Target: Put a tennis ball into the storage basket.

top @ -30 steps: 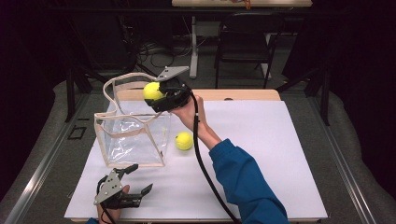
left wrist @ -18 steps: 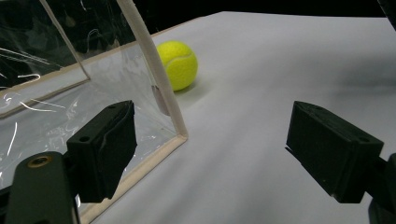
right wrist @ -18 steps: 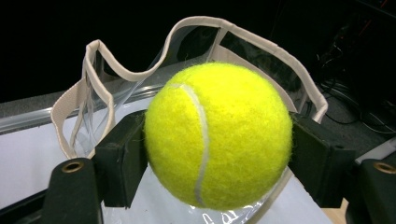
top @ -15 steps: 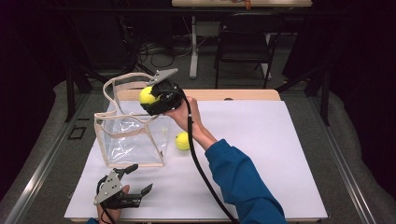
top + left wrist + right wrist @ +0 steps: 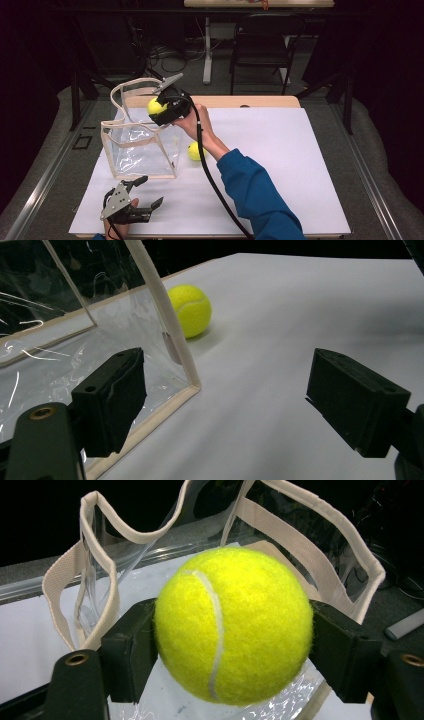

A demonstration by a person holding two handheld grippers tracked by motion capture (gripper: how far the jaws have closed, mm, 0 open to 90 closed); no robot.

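Observation:
A clear plastic tote bag with beige trim and handles stands upright on the white table. My right gripper is shut on a yellow tennis ball and holds it over the bag's open top, near the right rim; in the right gripper view the ball sits squeezed between both jaws with the bag handles behind. A second tennis ball lies on the table just right of the bag. My left gripper rests open near the front left edge, facing the bag's corner and that ball.
A wooden strip runs along the table's far edge. A dark chair and a table leg stand beyond it. Metal rails flank the table. The right half of the white surface holds nothing.
My right gripper has carried the held ball leftward, from beside the bag's right rim to above its opening. The left gripper has stayed put.

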